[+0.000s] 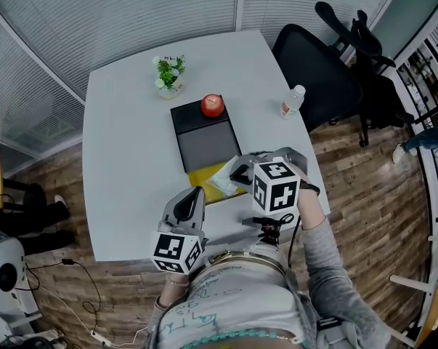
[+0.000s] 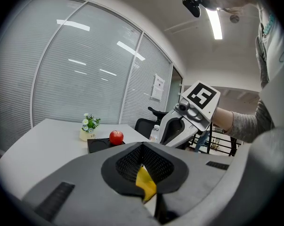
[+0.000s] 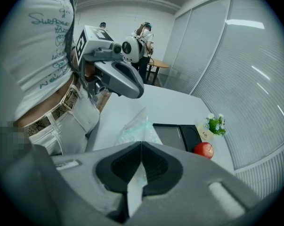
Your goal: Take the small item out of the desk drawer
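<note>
At the near edge of the white table (image 1: 124, 166), the left gripper (image 1: 195, 192) is held low and almost level. In the left gripper view its jaws are seen pressed together, and a yellow item (image 2: 146, 182) is pinched between the pads. Just to the right and a little farther, the right gripper (image 1: 237, 173) is pointed steeply down. In the right gripper view its jaws are also clenched, and the thin edge of a clear plastic bag (image 3: 134, 131) is clamped between them.

In the head view the yellow item (image 1: 203, 177) and the clear plastic bag (image 1: 222, 182) are seen together between the two grippers, over the table at the near end of the desk drawer (image 1: 208, 147). Whether they rest on the table or are lifted from it cannot be told.

The desk drawer is a black box with a grey inner surface towards the near side. On its far black part a red apple (image 1: 212, 105) is placed. Farther and to the left, a small potted plant (image 1: 169, 73) is set on the table. A water bottle (image 1: 293, 102) is stood near the right edge of the table. Beyond that edge a black office chair (image 1: 313, 71) is seen on the wooden floor.
</note>
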The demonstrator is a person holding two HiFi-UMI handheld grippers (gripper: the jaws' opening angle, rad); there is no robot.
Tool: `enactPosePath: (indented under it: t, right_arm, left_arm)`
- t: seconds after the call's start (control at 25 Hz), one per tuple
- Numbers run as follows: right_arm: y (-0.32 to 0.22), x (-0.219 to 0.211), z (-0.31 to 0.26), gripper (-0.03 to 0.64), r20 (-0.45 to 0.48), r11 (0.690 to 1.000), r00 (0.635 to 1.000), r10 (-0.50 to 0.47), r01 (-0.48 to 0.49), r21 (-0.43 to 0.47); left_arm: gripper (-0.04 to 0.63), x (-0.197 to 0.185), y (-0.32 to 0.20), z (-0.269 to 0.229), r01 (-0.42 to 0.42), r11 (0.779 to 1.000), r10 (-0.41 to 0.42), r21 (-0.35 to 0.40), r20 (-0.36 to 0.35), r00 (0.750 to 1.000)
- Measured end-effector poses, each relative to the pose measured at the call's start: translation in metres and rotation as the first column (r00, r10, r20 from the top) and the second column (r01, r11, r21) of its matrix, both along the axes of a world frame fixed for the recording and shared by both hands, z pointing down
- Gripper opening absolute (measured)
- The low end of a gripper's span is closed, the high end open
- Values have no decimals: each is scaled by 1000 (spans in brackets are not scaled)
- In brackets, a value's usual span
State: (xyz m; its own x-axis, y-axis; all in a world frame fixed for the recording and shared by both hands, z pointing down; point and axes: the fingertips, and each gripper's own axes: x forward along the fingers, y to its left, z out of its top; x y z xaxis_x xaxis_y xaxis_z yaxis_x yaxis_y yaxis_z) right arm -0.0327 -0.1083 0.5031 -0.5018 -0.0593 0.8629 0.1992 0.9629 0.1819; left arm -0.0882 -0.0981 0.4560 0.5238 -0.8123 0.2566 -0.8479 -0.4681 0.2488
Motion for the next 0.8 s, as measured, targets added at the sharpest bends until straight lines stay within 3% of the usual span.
enactPosePath:
  t: [0.8]
  right_arm:
    - [-17,89,2,3,-40,992,991,125,-124,24]
  left_arm:
    - [-3,35,1,4,20,1000,-20,-11,-10,1000]
